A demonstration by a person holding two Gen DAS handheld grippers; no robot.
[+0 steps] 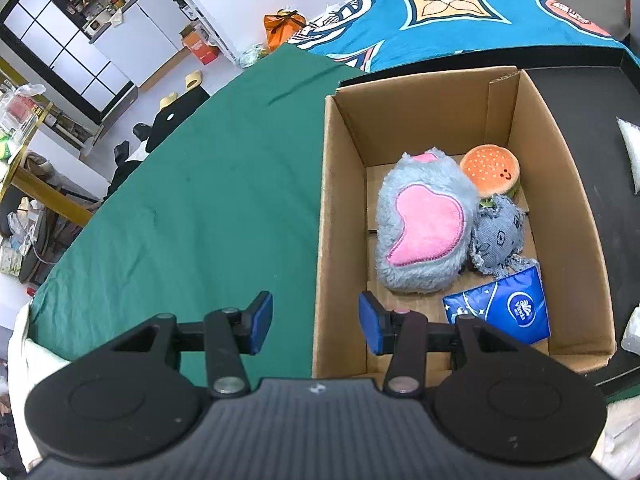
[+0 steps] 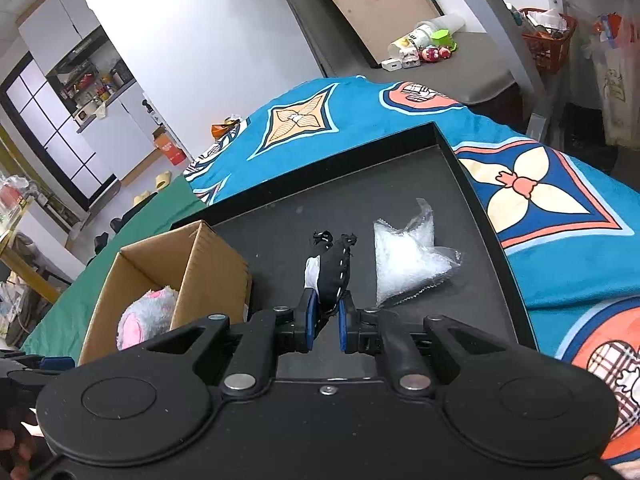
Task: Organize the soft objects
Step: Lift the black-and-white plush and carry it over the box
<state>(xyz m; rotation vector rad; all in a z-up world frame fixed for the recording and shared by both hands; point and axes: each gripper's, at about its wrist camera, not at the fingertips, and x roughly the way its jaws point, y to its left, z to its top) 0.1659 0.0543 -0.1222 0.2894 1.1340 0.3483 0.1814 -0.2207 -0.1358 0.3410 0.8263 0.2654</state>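
A cardboard box (image 1: 340,200) holds a grey plush with a pink patch (image 1: 420,224), a burger plush (image 1: 490,170), a small denim doll (image 1: 500,236) and a blue tissue pack (image 1: 504,308). My left gripper (image 1: 316,322) hovers open over the box's left wall, with nothing between its blue pads. In the right wrist view, my right gripper (image 2: 325,326) is shut on a small black-and-white fabric toy (image 2: 332,276), lifted above the black tray (image 2: 460,152). The box (image 2: 208,276) and the grey plush (image 2: 146,318) show at the left there.
A clear plastic bag of white stuff (image 2: 404,264) lies on the tray right of the held toy. A green cloth (image 1: 200,208) covers the table left of the box, and a blue patterned blanket (image 2: 560,248) lies behind and right of the tray. A hand (image 2: 16,452) shows at lower left.
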